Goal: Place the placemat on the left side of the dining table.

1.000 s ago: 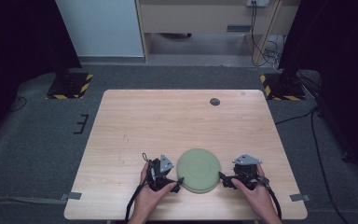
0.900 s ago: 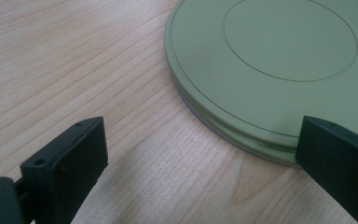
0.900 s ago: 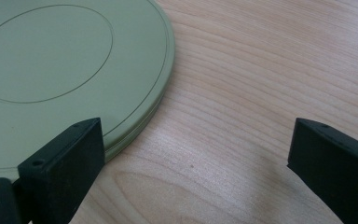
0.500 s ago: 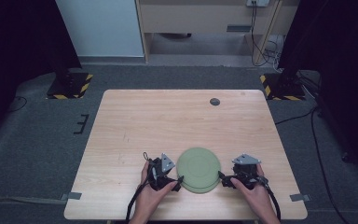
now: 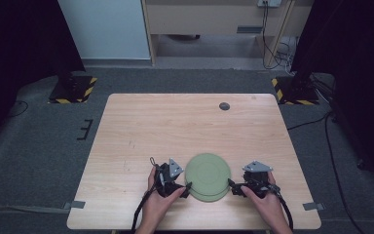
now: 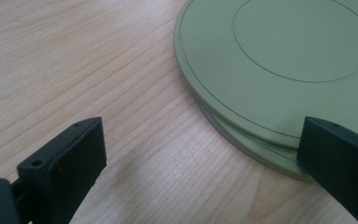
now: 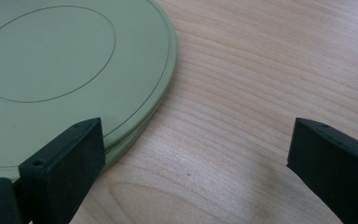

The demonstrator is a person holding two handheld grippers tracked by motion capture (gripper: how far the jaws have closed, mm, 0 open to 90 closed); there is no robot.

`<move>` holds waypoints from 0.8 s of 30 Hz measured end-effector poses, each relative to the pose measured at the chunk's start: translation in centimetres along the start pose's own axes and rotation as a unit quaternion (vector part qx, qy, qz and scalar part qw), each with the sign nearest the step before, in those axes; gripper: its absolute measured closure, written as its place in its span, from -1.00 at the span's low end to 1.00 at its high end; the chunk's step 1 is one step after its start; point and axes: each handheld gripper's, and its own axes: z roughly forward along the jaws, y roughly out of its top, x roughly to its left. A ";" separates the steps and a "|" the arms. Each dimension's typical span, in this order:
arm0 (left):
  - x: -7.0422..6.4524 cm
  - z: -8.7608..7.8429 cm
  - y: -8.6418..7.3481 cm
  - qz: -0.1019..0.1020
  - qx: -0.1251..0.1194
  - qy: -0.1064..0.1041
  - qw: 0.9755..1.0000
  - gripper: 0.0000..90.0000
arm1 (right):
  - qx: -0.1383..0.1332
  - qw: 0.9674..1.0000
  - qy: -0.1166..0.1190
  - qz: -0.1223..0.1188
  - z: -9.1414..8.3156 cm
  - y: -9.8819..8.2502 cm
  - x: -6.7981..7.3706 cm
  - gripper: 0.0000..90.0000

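We carried one black two-jaw left gripper (image 5: 187,186) and one black two-jaw right gripper (image 5: 231,184), each a compact dark housing. A grey three-cornered plate (image 5: 175,168) sat on top of the left unit, and a matching grey plate (image 5: 257,167) sat on the right. A thin black cable (image 5: 143,207) trailed from the left gripper; a thicker black cable (image 5: 286,209) trailed from the right. In the gripper views each jaw was a flat, matte black rectangular block, with small round screw holes along its upper edge. Our hands and forearms were bare, with no sleeves in view.
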 end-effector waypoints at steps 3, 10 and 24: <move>0.1 0.1 0.1 -0.004 0.000 0.001 1.000 -1.00 | -0.003 1.000 -0.004 0.001 0.1 0.0 0.0 -0.92; 0.3 0.3 0.1 -0.011 -0.004 0.006 1.000 -0.99 | -0.003 1.000 -0.009 0.008 0.2 0.1 0.0 -0.94; 0.9 0.9 1.3 0.009 0.015 0.019 1.000 -0.97 | -0.001 1.000 0.000 0.024 0.8 0.3 -0.6 -0.98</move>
